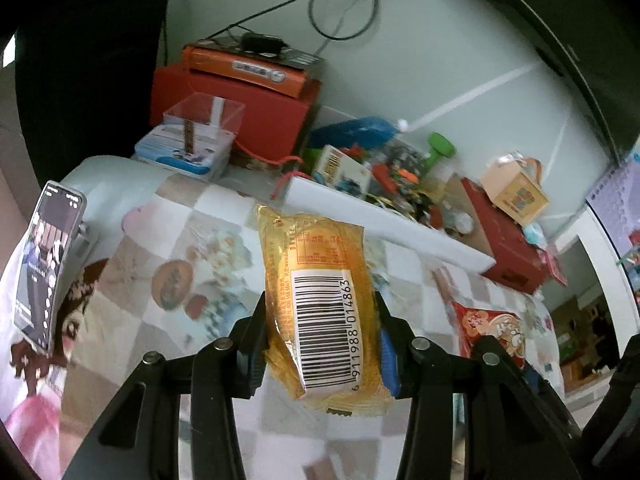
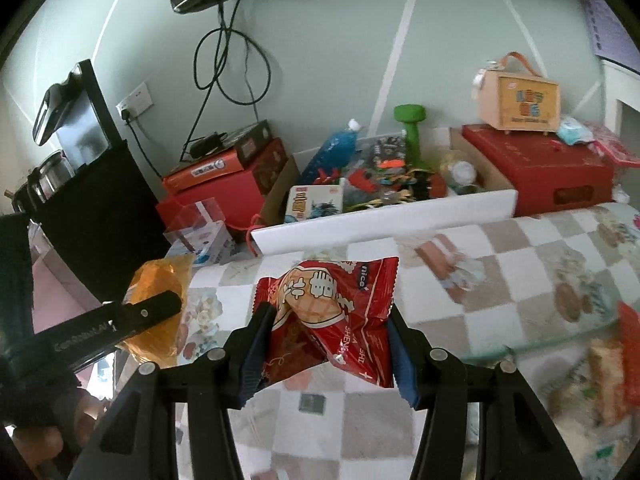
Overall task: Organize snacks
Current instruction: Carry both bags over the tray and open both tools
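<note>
My left gripper is shut on a yellow snack packet with a barcode facing the camera, held above the checkered tablecloth. My right gripper is shut on a red snack packet with a waffle picture, also held above the cloth. The yellow packet and the left gripper show at the left of the right wrist view. The red packet shows at the right of the left wrist view. More snack packets lie blurred at the right.
A white cardboard box full of toys and clutter stands behind the cloth. Red boxes and an orange box stand along the wall. A phone on a stand is at the left. A clear plastic box sits behind it.
</note>
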